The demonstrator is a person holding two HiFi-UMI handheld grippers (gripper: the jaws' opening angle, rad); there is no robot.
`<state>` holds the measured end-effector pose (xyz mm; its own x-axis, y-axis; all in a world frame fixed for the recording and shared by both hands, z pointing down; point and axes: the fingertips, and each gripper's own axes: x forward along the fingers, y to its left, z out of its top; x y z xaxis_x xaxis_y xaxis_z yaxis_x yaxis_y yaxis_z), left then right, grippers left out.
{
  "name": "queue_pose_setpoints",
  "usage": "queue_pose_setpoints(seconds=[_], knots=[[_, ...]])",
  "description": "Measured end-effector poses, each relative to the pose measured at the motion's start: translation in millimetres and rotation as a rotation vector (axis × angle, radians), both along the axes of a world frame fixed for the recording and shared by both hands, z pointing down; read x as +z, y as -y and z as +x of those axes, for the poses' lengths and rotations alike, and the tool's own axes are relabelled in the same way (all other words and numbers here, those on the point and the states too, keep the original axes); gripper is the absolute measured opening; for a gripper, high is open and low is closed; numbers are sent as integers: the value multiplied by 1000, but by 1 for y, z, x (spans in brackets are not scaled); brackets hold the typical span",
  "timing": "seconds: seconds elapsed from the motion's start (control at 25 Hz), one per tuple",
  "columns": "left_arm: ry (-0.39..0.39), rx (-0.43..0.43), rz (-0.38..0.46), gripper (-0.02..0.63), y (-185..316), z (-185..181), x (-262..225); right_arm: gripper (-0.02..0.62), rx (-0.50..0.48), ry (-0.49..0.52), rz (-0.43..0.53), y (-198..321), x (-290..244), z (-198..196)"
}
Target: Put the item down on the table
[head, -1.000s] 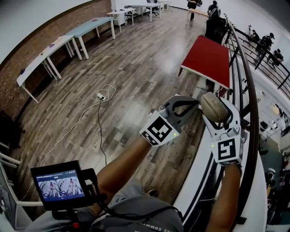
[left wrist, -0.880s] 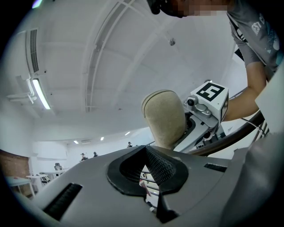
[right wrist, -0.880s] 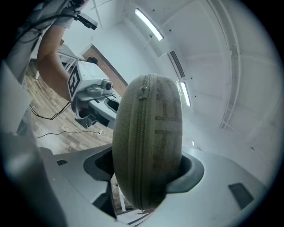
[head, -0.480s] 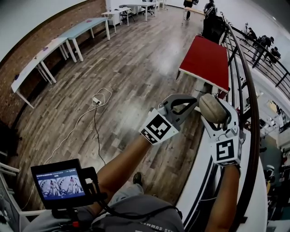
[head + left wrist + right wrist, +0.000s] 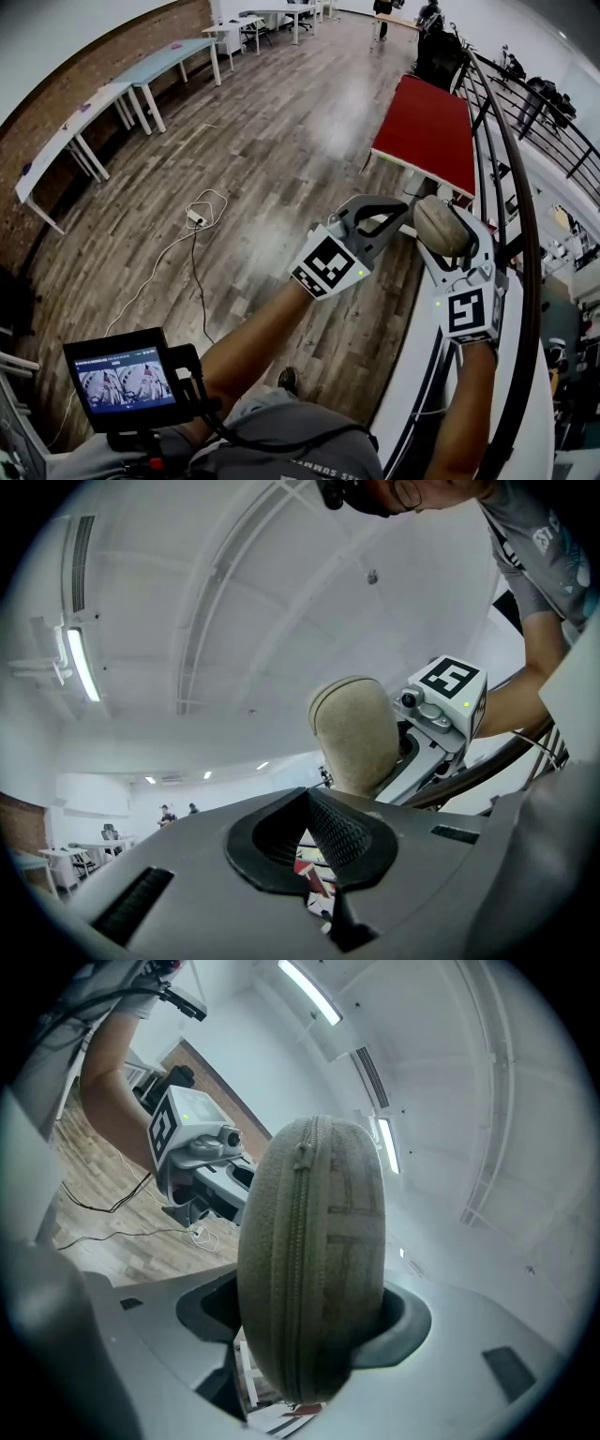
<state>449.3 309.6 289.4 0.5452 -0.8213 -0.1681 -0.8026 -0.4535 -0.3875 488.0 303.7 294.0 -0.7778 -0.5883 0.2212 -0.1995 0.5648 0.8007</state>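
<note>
A beige oval zippered pouch (image 5: 441,226) is clamped upright in my right gripper (image 5: 444,246), held in the air beside a railing. In the right gripper view the pouch (image 5: 314,1260) fills the middle, zipper facing the camera, with the jaws pressed on both its sides. My left gripper (image 5: 392,214) hangs just left of the pouch, jaws shut with nothing between them. From the left gripper view the pouch (image 5: 356,733) stands above the closed jaws. A red-topped table (image 5: 427,131) stands ahead on the wooden floor.
A dark curved railing (image 5: 514,187) runs along the right. A power strip with a white cable (image 5: 197,217) lies on the floor at the left. Pale tables (image 5: 84,117) line the brick wall. A small monitor (image 5: 127,380) sits at lower left.
The view has drifted forward and the red table has come slightly nearer. Both grippers keep the same pose, the pouch still held.
</note>
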Motion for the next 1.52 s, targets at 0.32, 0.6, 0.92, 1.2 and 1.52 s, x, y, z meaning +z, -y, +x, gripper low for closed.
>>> queue_pose_setpoints(seconds=[0.32,0.6,0.92,1.2,1.52], knots=[[-29,32,6,5,25,-33,-4,275,16,-15,12,17,-6,-34],[-29,22,-13,5,50,-42,7,275,7,-12,-9,46,5,-45],[-10,0,-22,5,87,-30,5,275,-14,-17,6,88,-4,-35],[3,-41,-33,5,133,-18,6,275,-64,-5,-9,135,-1,-24],[6,-110,-11,5,178,0,-4,275,-135,2,2,184,-12,-6]])
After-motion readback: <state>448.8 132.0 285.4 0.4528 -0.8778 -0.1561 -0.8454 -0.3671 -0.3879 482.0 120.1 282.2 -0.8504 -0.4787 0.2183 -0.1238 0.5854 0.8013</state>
